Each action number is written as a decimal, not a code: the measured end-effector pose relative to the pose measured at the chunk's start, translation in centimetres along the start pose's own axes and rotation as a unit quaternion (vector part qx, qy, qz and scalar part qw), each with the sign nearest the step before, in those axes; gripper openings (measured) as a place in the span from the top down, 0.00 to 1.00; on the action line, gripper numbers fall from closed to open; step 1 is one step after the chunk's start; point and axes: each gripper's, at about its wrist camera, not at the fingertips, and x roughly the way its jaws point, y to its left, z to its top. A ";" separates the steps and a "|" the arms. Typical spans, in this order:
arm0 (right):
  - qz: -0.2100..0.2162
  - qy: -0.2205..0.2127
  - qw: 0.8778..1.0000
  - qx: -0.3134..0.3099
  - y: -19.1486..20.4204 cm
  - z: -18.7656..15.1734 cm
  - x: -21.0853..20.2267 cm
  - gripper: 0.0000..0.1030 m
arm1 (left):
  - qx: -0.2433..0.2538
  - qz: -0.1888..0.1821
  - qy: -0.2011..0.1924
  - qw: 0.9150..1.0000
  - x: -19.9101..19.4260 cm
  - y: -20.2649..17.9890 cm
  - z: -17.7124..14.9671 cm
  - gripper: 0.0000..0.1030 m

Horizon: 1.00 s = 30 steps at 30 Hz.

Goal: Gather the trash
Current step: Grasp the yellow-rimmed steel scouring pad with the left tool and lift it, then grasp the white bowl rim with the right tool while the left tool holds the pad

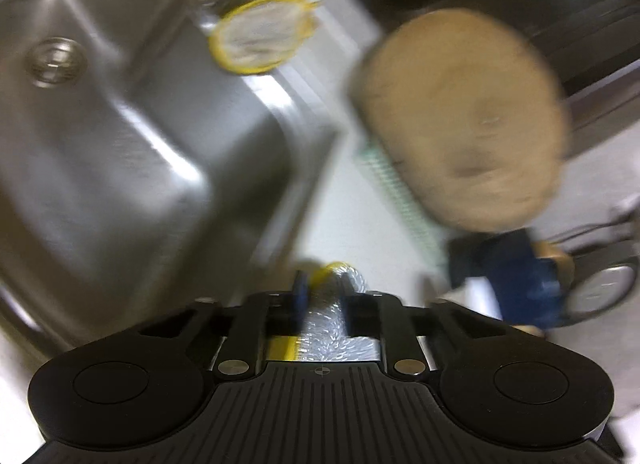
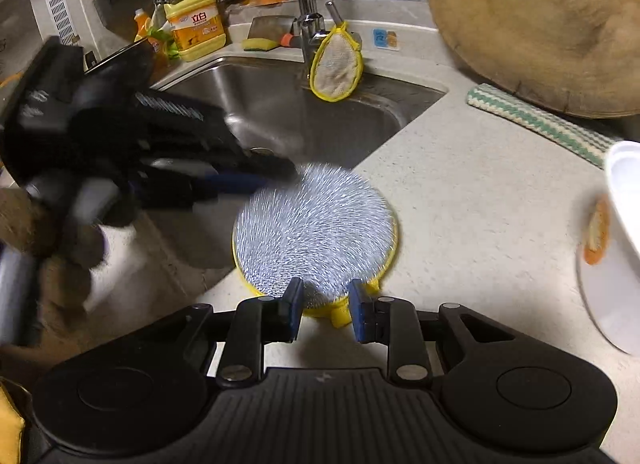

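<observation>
A round silver wire scouring pad point(image 2: 316, 224) with a yellow rim lies on the pale counter by the sink corner. My right gripper point(image 2: 326, 304) is shut on its near edge, the blue pads pinching the yellow rim. My left gripper point(image 2: 280, 172) reaches in from the left, a gloved hand behind it, and holds the pad's far left edge. In the left wrist view the pad point(image 1: 324, 328) shows edge-on between that gripper's point(image 1: 326, 288) fingers, which are shut on it. The right gripper point(image 1: 516, 280) is a blue blur there. An orange scrap point(image 2: 596, 236) lies against a white dish point(image 2: 616, 284) at the right.
The steel sink point(image 2: 280, 112) opens just behind the pad. A faucet point(image 2: 304, 4) carries a hanging yellow-rimmed scrubber point(image 2: 338, 64). A round wooden board point(image 2: 540, 24) rests on a green striped cloth point(image 2: 532, 120) at the back right. A detergent bottle point(image 2: 196, 24) stands at the back left.
</observation>
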 end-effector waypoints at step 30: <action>-0.028 -0.043 0.997 0.048 -3.6 -4.9 -6.0 0.75 | 0.312 0.102 0.064 0.943 3.8 -12.8 -9.7 0.80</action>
